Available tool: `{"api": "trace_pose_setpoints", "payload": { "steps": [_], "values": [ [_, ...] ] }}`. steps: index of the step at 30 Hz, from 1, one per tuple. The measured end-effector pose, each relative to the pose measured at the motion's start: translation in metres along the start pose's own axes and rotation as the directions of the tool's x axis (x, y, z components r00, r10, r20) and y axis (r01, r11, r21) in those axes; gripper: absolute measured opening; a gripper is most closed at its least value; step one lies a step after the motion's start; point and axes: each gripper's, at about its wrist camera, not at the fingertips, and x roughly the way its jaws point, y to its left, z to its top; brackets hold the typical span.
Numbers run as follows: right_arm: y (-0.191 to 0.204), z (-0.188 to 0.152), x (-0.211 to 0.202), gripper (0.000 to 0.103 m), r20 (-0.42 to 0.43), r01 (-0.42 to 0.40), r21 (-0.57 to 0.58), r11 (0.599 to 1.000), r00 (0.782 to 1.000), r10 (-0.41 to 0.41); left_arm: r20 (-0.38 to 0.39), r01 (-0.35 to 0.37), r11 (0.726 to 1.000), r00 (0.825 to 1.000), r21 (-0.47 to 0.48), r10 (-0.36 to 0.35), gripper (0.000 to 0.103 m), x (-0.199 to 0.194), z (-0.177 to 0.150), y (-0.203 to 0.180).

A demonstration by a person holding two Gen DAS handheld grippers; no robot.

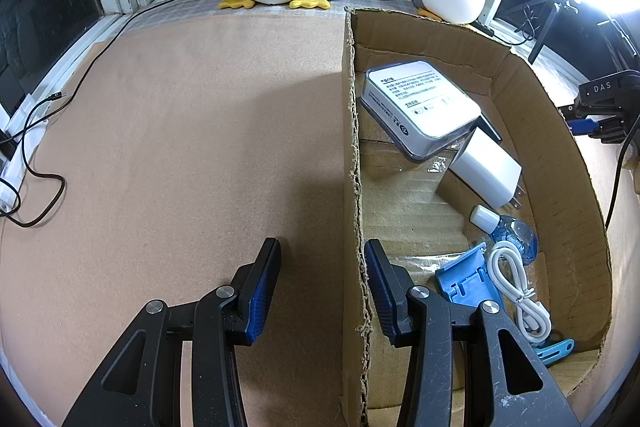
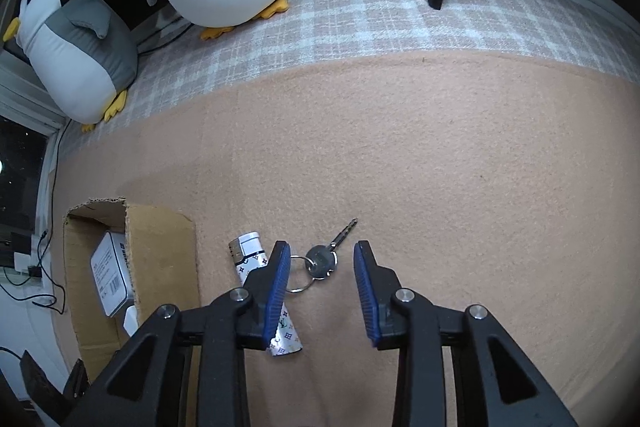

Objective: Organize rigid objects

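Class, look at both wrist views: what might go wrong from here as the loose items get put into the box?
1. The right tool is open over the key, which lies flat on felt and may slip out when pinched.
2. Its left finger overlaps the lighter, so closing may nudge it.
3. The left tool straddles the box wall and could tip it.

Left black plastic two-finger gripper [image 1: 322,285]: angular linkage arms with triangular cut-outs, round silver pivot screws at the joints, flat fingers faced with ribbed blue rubber pads [image 1: 262,291]. White scuffs and specks along the right-hand arm. Right black plastic two-finger gripper [image 2: 322,297]: same build, same silver screws, same ribbed blue pads [image 2: 366,293] on slim tapered fingers, cleaner matte surface. No cables or printed markings visible on either.
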Motion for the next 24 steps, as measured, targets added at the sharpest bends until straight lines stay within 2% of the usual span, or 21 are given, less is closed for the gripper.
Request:
{"api": "trace_pose_setpoints", "payload": {
  "steps": [10, 18, 24],
  "values": [
    [0.012, 0.009, 0.021, 0.030, -0.047, 0.033, 0.030, 0.999, 0.998, -0.031, 0.000, 0.001, 1.000, 1.000, 0.000, -0.001, 0.048, 0.000, 0.000, 0.000],
    [0.027, 0.017, 0.033, 0.030, -0.088, 0.104, -0.031, 0.994, 0.990, -0.107, 0.001, 0.006, 1.000, 1.000, -0.003, -0.006, 0.048, 0.000, 0.001, 0.000],
    [0.033, 0.017, 0.035, 0.030, -0.090, 0.103, -0.056, 0.993, 0.990, -0.107, 0.001, 0.005, 1.000, 1.000, -0.002, -0.005, 0.048, 0.000, 0.000, 0.000]
  ]
}}
